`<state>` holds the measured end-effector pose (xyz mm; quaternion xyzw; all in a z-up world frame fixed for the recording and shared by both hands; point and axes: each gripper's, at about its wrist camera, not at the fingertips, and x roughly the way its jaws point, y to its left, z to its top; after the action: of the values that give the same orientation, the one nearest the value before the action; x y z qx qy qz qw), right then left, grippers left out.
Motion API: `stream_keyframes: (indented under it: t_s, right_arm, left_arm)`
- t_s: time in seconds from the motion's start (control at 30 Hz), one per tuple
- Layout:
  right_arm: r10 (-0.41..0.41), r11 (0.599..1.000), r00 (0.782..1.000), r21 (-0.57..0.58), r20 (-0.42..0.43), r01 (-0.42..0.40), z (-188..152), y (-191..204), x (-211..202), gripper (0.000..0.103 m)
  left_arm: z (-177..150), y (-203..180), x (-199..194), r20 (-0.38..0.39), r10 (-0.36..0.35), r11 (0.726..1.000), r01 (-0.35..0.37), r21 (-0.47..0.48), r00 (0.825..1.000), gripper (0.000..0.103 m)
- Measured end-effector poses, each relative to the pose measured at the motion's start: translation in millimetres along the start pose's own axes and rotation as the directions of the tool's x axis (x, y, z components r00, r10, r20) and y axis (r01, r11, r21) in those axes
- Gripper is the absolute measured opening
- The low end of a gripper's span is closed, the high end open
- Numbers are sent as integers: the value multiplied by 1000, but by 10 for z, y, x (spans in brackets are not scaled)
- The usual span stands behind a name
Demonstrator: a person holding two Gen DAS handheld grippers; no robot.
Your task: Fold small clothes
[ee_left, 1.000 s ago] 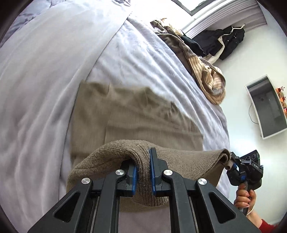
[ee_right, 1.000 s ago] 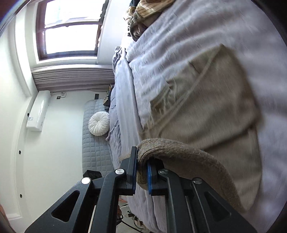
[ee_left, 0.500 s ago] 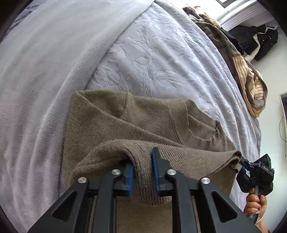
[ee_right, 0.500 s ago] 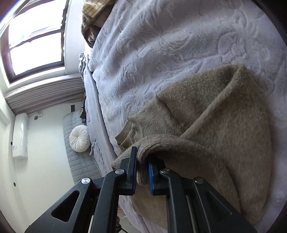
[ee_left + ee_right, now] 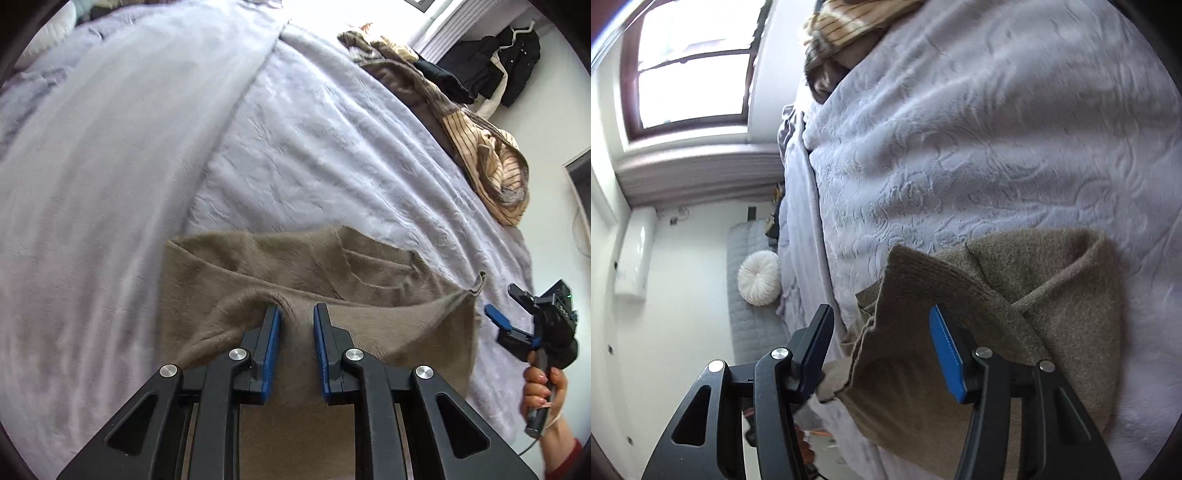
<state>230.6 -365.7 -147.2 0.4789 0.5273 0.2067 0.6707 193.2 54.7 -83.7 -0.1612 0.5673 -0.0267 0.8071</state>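
A small olive-brown knit sweater (image 5: 332, 280) lies folded on a lilac bedspread (image 5: 314, 147). My left gripper (image 5: 295, 314) is low over its near folded edge; its fingers stand a little apart with a ridge of knit between them, and the hold looks loosened. My right gripper (image 5: 882, 317) is wide open just over the sweater (image 5: 1015, 295), at its corner, holding nothing. The right gripper also shows in the left wrist view (image 5: 500, 306), open beside the sweater's right edge.
A heap of striped and brown clothes (image 5: 480, 147) lies at the far side of the bed. Dark coats (image 5: 498, 62) hang by the wall. A window (image 5: 690, 74), a white round cushion (image 5: 759, 277) and a wall air conditioner (image 5: 633, 254) show to the left.
Both grippers lowered the folded-over edge onto the sweater. The right gripper opened wide and let go. The left gripper's fingers spread a little.
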Motion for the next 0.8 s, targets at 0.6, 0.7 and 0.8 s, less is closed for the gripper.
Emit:
stream_keyframes:
  t_s: [0.6, 0.7, 0.8]
  right_arm:
    - [-270, 953, 956, -173, -117, 248, -54, -191, 466, 29]
    - [-293, 944, 952, -184, -85, 274, -3, -176, 446, 29]
    - [-327, 931, 944, -185, -38, 315, 105, -157, 396, 29]
  left_arm:
    - [-391, -298, 951, -208, -3, 994, 26, 108, 978, 20]
    - [-82, -224, 924, -107, 46, 997, -38, 73, 993, 20]
    - [209, -37, 864, -29, 95, 995, -95, -12, 995, 20]
